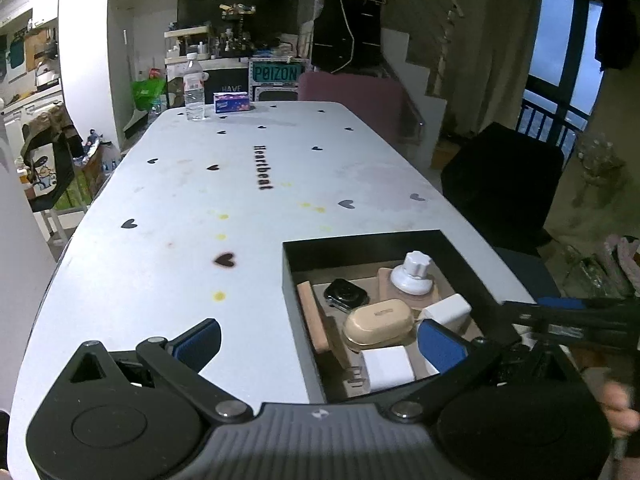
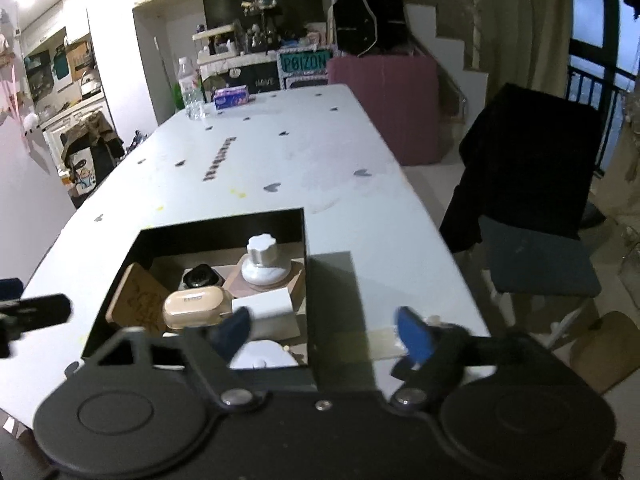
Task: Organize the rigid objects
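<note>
A long white heart-printed table (image 1: 168, 208) carries a black box (image 2: 302, 236) near and a water bottle (image 1: 195, 88) far, with both grippers (image 1: 316, 338) (image 2: 326, 336) seemingly released, empty.

Place: lived-in home.
Near: heart-print table (image 1: 240, 184).
Far: cluttered shelves (image 1: 224, 40), staircase (image 1: 420, 60).
Right: balcony window (image 1: 560, 60).

Ahead of the tool, a matt black box (image 1: 460, 252) held a glossy beige plastic case (image 1: 378, 322), smooth white plastic blocks (image 1: 390, 368) and a wooden slat (image 1: 314, 320) on a stained white tabletop (image 1: 200, 200).
</note>
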The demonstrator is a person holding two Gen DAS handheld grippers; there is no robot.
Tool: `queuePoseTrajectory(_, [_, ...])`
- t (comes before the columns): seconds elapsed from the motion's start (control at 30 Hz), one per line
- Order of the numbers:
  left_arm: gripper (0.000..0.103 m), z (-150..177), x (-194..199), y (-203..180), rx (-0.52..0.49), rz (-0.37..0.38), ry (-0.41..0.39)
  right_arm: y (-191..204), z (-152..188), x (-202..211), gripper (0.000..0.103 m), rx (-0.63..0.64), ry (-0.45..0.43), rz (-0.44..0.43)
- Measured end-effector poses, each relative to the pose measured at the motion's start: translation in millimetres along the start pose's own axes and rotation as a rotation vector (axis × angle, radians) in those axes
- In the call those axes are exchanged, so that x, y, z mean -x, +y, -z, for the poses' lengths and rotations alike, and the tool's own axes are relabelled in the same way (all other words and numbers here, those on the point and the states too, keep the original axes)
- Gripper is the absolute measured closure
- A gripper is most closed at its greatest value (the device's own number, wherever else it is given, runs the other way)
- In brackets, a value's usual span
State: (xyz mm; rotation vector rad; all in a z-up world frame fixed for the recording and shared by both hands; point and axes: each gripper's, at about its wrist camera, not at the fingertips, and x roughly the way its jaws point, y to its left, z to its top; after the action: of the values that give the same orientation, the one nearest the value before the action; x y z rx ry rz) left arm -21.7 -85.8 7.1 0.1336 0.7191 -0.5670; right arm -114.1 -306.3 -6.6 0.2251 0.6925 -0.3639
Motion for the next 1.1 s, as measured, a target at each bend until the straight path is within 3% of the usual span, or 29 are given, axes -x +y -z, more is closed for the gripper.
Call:
queuePoseTrajectory(0.1, [0.000, 5, -3, -2, -0.025, -0.041, -0.014, -2, 1, 14, 0.000, 0.005, -0.029, 0.011])
queuePoseTrajectory(0.33, [0.000, 14, 2, -3, -0.036, -0.050, -0.022, 11, 9, 31, 0.000, 0.074, -0.026, 0.067])
queuePoseTrajectory(0.53, [0.000, 23, 7, -1, -0.031, -0.066, -0.012, 2, 11, 28, 0.000, -0.017, 0.020, -0.003])
queuePoseTrajectory(1.1, [0.000, 34, -2, 17, 0.019, -0.125, 0.015, 9, 21, 10, 0.000, 0.021, 0.044, 0.048])
